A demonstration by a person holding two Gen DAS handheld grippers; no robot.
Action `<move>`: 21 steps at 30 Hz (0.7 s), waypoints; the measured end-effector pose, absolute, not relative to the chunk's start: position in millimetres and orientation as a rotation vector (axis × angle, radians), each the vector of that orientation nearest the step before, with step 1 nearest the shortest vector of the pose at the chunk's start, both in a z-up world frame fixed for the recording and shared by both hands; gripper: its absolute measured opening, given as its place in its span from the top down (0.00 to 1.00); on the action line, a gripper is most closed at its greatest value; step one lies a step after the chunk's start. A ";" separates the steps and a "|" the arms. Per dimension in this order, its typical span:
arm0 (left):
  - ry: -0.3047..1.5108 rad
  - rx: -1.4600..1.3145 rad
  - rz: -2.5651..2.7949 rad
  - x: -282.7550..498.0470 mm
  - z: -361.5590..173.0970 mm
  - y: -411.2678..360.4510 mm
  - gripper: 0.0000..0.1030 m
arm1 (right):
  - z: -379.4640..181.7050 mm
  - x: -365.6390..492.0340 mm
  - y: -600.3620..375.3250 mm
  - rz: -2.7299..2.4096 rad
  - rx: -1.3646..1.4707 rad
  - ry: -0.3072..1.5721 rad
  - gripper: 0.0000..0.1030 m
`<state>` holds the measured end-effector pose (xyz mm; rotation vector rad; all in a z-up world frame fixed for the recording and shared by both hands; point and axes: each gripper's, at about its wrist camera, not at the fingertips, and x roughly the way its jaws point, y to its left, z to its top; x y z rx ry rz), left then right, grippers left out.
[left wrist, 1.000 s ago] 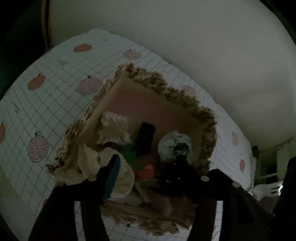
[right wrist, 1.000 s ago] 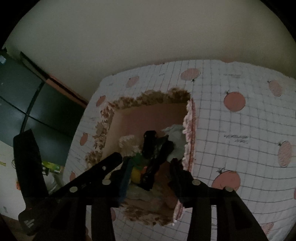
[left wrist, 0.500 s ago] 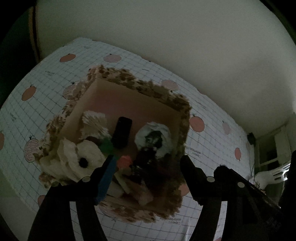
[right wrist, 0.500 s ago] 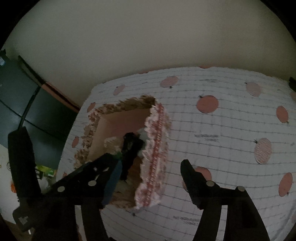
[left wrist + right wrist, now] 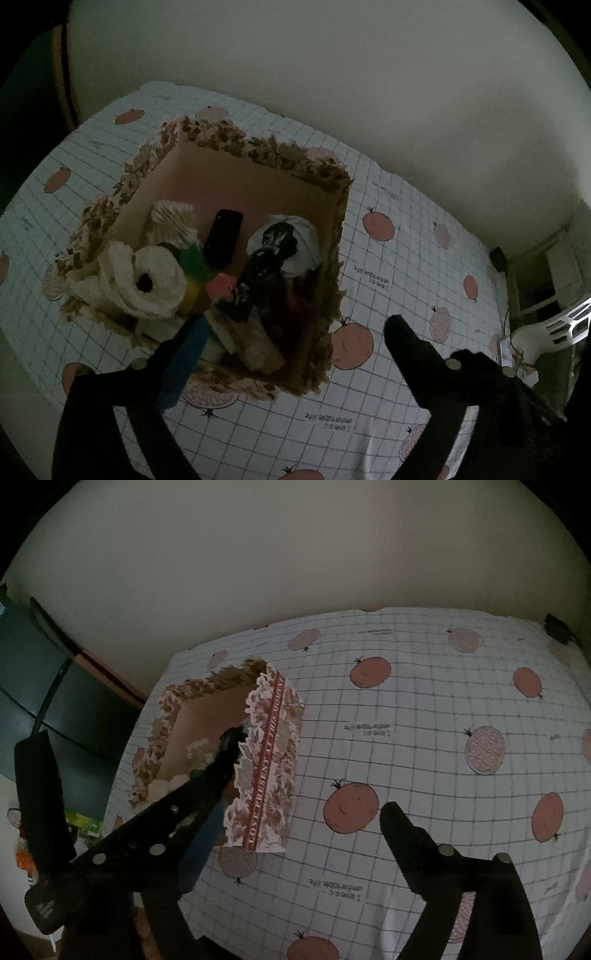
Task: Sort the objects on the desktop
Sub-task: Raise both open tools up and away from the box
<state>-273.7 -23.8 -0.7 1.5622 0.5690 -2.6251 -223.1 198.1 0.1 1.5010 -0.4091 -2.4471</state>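
A floral paper box point(image 5: 325, 173) stands on the gridded tablecloth point(image 5: 406, 258); it also shows in the right wrist view point(image 5: 273, 760). Inside it lie a white tissue roll point(image 5: 151, 284), a black remote-like bar point(image 5: 223, 240), a white bundle with a black item point(image 5: 284, 240), green, yellow and orange pieces point(image 5: 207, 284) and a wooden block point(image 5: 258, 350). My left gripper point(image 5: 291, 332) is open and empty above the box's near right corner. My right gripper point(image 5: 306, 816) is open and empty, to the right of the box.
The cloth with tomato prints point(image 5: 443, 757) spreads to the right of the box. A wall point(image 5: 295, 554) runs behind the table. A white plastic chair point(image 5: 554, 328) stands off the table's right end. A dark cabinet point(image 5: 55, 701) stands to the left.
Both grippers have pulled up and away from the box and opened wide. The right gripper has swung right, off the box and over the cloth. The box contents stay put.
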 end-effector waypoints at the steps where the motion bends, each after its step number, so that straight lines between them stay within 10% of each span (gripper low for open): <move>1: 0.574 1.554 -2.629 -272.3 -0.4 -22.4 0.05 | 0.3 -222.1 200.4 -2.449 1.500 -0.414 0.11; 21: 0.465 1.492 -2.616 -242.2 -0.1 -8.2 0.00 | 12.4 -187.3 215.7 -2.577 1.410 -0.315 0.00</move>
